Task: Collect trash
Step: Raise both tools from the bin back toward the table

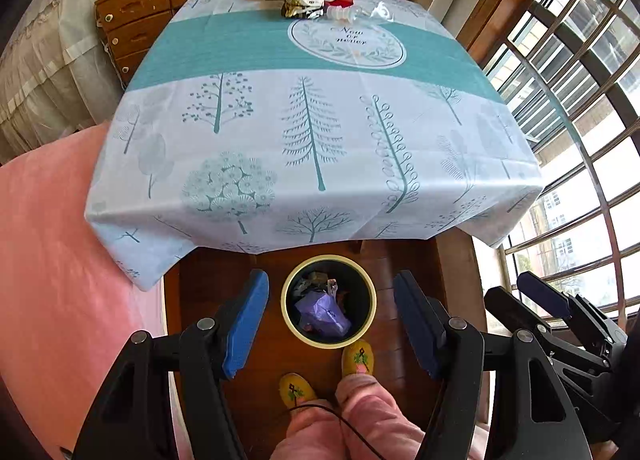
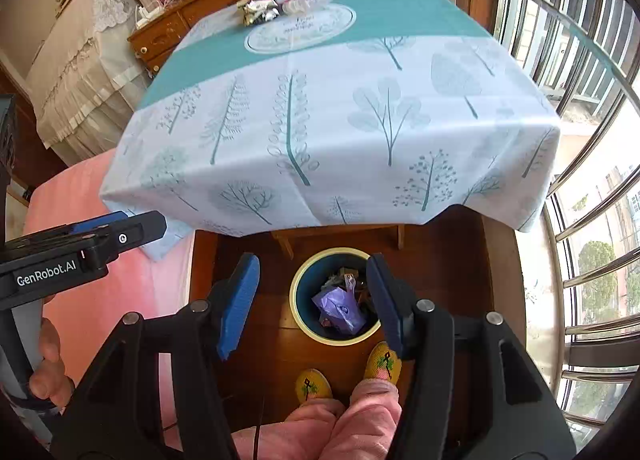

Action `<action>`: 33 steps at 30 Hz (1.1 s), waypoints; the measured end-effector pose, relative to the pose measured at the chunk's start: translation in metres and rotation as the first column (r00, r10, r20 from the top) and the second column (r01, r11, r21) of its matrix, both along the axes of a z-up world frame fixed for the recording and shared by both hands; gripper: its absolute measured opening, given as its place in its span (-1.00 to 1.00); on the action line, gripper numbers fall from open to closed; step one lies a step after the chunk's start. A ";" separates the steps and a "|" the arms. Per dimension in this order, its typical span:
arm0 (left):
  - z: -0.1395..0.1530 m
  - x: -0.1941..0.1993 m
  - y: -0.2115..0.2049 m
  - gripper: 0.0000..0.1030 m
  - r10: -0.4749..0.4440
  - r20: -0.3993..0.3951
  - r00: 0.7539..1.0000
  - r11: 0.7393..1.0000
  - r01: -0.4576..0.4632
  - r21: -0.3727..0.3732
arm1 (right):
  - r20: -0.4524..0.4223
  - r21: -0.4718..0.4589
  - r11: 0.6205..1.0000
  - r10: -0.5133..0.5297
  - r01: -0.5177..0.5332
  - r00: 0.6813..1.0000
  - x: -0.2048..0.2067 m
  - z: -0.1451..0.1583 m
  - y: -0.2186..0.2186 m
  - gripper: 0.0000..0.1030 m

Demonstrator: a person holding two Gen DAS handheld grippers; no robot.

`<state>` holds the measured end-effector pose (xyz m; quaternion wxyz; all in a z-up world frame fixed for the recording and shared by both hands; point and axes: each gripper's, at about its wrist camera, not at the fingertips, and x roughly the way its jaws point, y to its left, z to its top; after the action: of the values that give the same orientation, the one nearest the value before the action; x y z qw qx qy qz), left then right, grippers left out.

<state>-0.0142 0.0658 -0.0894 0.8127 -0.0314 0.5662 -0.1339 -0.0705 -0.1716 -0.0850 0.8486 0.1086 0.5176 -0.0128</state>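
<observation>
A round bin (image 1: 291,323) with a cream rim stands on the wooden floor in front of the table; it holds a purple bag (image 1: 322,314) and other scraps. It also shows in the right wrist view (image 2: 299,310). My left gripper (image 1: 331,320) is open and empty above the bin. My right gripper (image 2: 310,302) is open and empty above the bin too. A pile of trash (image 1: 310,3) lies at the table's far edge: red wrappers, a foil packet, clear plastic. The pile shows in the right wrist view (image 2: 260,9) as well.
The table (image 1: 312,132) has a blue-and-white tree-print cloth. A pink bed (image 1: 52,280) is on the left, a wooden dresser (image 1: 140,16) behind, barred windows (image 1: 580,140) on the right. The person's yellow slippers (image 1: 358,358) stand by the bin.
</observation>
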 end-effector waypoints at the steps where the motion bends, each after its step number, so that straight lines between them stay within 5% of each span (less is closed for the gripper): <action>1: 0.010 -0.001 0.001 0.29 -0.006 0.008 1.000 1.000 0.006 0.000 | 0.015 -0.004 1.000 -0.003 0.003 1.000 -0.001 0.012 0.003 0.03; 12: 0.126 0.013 0.023 0.30 0.004 0.148 0.989 1.000 -0.001 -0.021 | 0.211 -0.069 0.997 -0.014 0.029 0.977 0.003 0.135 0.026 0.03; 18: 0.155 0.045 0.037 0.30 0.046 0.176 0.983 0.999 -0.043 -0.022 | 0.270 -0.067 0.996 -0.029 0.049 0.963 0.027 0.182 0.026 0.03; 25: 0.156 0.104 0.036 0.30 0.059 0.163 0.985 0.998 -0.058 -0.008 | 0.268 -0.026 0.998 -0.049 0.058 0.962 0.090 0.192 0.017 0.08; 33: 0.128 0.220 0.017 0.30 0.139 0.121 0.983 0.990 -0.141 0.008 | 0.254 0.029 0.998 -0.056 0.051 0.966 0.220 0.156 -0.013 0.28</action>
<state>0.2057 0.0826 0.0382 0.8528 -0.0561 0.5139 -0.0733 0.1491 -0.1846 0.0709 0.9061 0.1328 0.4013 -0.0158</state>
